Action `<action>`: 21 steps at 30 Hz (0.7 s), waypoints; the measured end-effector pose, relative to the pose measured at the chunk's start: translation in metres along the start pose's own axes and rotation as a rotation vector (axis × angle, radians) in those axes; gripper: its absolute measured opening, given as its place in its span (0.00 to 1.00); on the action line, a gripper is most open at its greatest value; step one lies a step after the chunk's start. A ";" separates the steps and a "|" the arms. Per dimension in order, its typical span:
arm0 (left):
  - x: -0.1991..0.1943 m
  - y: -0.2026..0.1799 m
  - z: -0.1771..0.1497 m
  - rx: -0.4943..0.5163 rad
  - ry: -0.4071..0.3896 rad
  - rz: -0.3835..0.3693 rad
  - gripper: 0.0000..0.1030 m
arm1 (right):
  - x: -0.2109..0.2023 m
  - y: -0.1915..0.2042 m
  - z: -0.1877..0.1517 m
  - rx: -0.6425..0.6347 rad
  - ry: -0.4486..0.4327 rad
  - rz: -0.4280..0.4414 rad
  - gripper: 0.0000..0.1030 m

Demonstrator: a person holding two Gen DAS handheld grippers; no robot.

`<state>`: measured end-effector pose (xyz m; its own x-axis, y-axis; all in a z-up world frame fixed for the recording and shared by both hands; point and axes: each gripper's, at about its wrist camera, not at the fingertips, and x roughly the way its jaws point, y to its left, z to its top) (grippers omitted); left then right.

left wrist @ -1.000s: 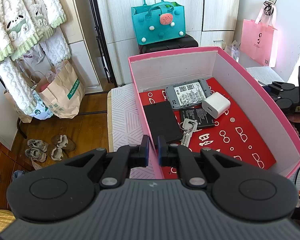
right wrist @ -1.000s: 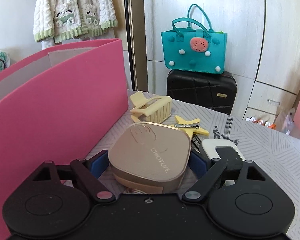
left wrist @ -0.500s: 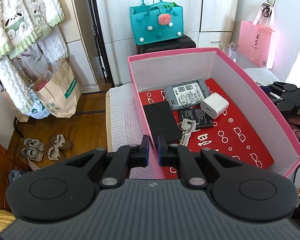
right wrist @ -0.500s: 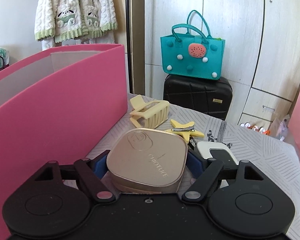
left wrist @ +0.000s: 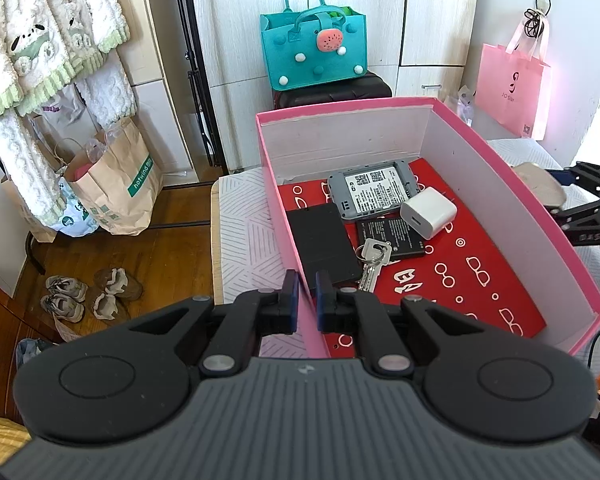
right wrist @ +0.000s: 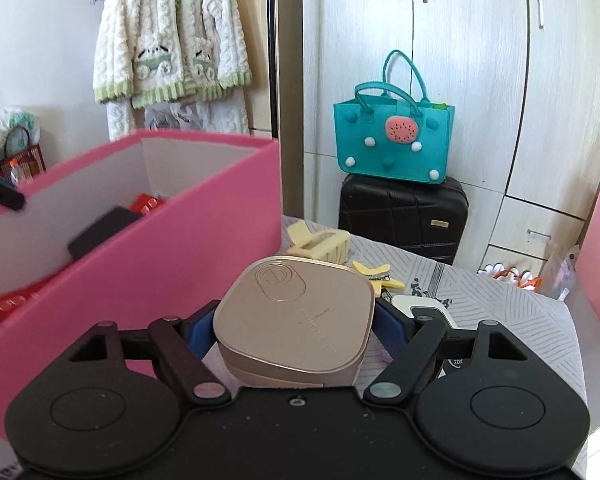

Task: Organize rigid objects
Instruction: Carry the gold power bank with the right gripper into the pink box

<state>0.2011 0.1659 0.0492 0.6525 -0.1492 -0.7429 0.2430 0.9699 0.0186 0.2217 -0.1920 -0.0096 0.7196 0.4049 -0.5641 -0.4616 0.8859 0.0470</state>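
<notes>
The right gripper (right wrist: pixel 294 328) grasps a rounded-square gold metal compact case (right wrist: pixel 296 312) (lifted off the bedding), just right of the pink cardboard box (right wrist: pixel 148 264). The left gripper (left wrist: pixel 307 306) is clenched on that box's near wall.

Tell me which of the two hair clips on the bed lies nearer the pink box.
The cream claw clip. It sits close by the corner of the pink box, while the yellow star clip lies further right, past the gold compact in the right gripper.
</notes>
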 end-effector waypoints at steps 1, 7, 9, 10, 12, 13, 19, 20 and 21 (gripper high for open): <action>0.000 0.000 0.000 0.000 0.000 0.000 0.07 | -0.004 -0.001 0.003 0.014 -0.007 0.009 0.80; 0.000 0.000 0.000 0.001 0.000 0.001 0.07 | -0.034 0.000 0.023 0.056 -0.083 0.050 0.80; 0.000 0.000 0.000 0.002 0.000 -0.001 0.07 | -0.045 0.007 0.032 0.040 -0.116 0.047 0.80; 0.000 0.000 0.000 0.002 0.001 -0.001 0.07 | -0.050 0.012 0.038 0.028 -0.128 0.042 0.80; 0.000 -0.001 0.001 0.004 0.001 -0.003 0.07 | -0.058 0.022 0.048 0.001 -0.150 0.054 0.80; 0.000 -0.001 0.001 0.005 0.000 -0.004 0.07 | -0.061 0.028 0.053 -0.015 -0.158 0.074 0.80; 0.001 -0.002 0.002 0.006 -0.003 -0.007 0.07 | -0.052 0.058 0.075 -0.043 -0.084 0.263 0.80; 0.000 -0.001 0.002 0.006 -0.004 -0.008 0.07 | -0.047 0.064 0.077 -0.040 -0.058 0.294 0.80; 0.000 -0.001 0.002 0.007 -0.004 -0.009 0.07 | -0.041 0.070 0.080 -0.040 -0.029 0.326 0.80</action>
<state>0.2023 0.1641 0.0501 0.6533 -0.1591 -0.7402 0.2542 0.9670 0.0165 0.2011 -0.1284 0.0830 0.5450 0.6726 -0.5006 -0.6897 0.6992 0.1884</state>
